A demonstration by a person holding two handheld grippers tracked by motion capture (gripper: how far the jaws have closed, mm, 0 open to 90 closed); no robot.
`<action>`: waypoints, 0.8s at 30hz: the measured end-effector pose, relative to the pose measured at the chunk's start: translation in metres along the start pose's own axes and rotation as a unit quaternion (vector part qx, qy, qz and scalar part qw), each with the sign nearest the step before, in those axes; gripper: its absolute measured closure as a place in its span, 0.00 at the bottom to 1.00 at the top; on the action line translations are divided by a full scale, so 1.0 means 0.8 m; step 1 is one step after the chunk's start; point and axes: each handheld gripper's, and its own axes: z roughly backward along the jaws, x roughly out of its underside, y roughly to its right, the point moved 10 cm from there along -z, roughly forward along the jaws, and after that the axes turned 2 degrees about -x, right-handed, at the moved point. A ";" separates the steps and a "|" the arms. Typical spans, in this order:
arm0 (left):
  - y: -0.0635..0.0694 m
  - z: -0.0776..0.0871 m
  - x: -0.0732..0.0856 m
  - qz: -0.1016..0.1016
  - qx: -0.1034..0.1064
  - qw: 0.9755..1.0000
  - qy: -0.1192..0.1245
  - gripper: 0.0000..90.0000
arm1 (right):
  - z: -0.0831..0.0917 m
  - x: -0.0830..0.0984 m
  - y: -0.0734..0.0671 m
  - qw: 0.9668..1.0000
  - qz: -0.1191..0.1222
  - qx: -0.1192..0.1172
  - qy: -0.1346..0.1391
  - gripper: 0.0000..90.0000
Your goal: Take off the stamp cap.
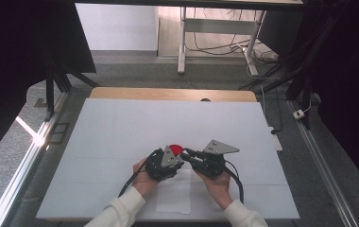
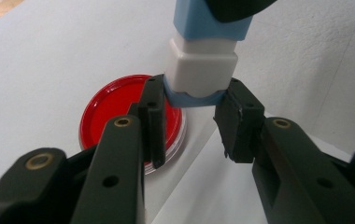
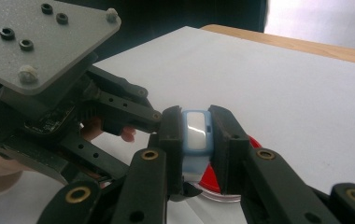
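Blue-white block [image 2: 202, 70] between both grippers' fingers [image 3: 227, 140]

Both forearms come in from the near edge in white sleeves and angle toward each other; the left hand [image 1: 142, 176] wraps the body of the left gripper [image 1: 180, 156], the right hand [image 1: 217, 183] cups the right gripper [image 1: 187, 152] from below; the two grippers meet nose to nose, their tips just beside one another; each carries its grey three-cornered plate on top, tilted; the left gripper's jaws are clamped on the end of a blue and white piece [image 2: 202, 70]; the right gripper's jaws are pressed against the same piece from both sides.
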 end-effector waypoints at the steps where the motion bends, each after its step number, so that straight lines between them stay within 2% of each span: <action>1: 0.000 0.000 0.000 0.000 0.000 1.000 0.001 0.72 | 0.000 0.000 0.000 1.000 0.000 0.000 0.000 0.83; 12: 0.001 -0.002 0.003 -0.007 0.009 1.000 -0.009 0.72 | -0.002 0.003 -0.001 1.000 -0.002 0.001 -0.009 0.83; 14: 0.001 -0.001 0.002 -0.001 0.008 1.000 -0.005 0.72 | -0.001 0.002 -0.001 1.000 -0.003 0.002 -0.007 0.83; 16: 0.000 0.000 0.000 0.014 0.013 1.000 0.003 0.72 | 0.000 0.001 -0.001 1.000 -0.004 0.002 -0.002 0.83; 24: 0.001 -0.001 0.002 0.021 0.022 1.000 0.001 0.72 | 0.000 0.001 -0.001 1.000 -0.005 0.003 -0.003 0.83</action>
